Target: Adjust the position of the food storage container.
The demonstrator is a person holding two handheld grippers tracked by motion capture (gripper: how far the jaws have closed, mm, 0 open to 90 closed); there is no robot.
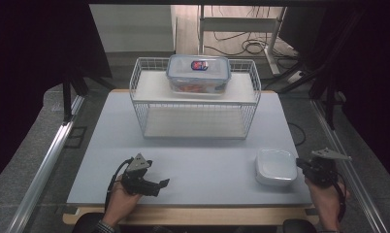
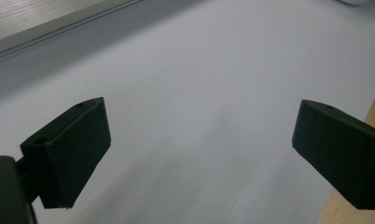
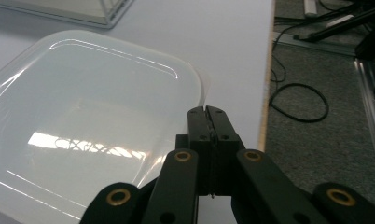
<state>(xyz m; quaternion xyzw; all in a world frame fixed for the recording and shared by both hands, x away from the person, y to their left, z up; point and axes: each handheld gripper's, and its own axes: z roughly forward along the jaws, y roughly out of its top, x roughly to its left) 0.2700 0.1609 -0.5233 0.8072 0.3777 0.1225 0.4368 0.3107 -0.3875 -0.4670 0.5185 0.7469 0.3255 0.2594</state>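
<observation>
A white, rounded-square container (image 1: 275,167) (image 3: 92,116) lies upside down near the right edge of the pale table (image 1: 198,160). My right gripper (image 1: 302,165) (image 3: 206,112) is at its right side. The jaws are shut, with the container's thin translucent rim pinched between the tips. My left gripper (image 1: 159,187) (image 2: 199,149) hovers low over the front left of the table. Its jaws stand wide open with only bare tabletop between them.
A white wire rack (image 1: 195,99) with two shelves stands at the back middle of the table. A clear lidded box with a blue rim (image 1: 199,73) sits on its upper shelf. Cables (image 3: 297,102) lie on the floor to the right of the table edge.
</observation>
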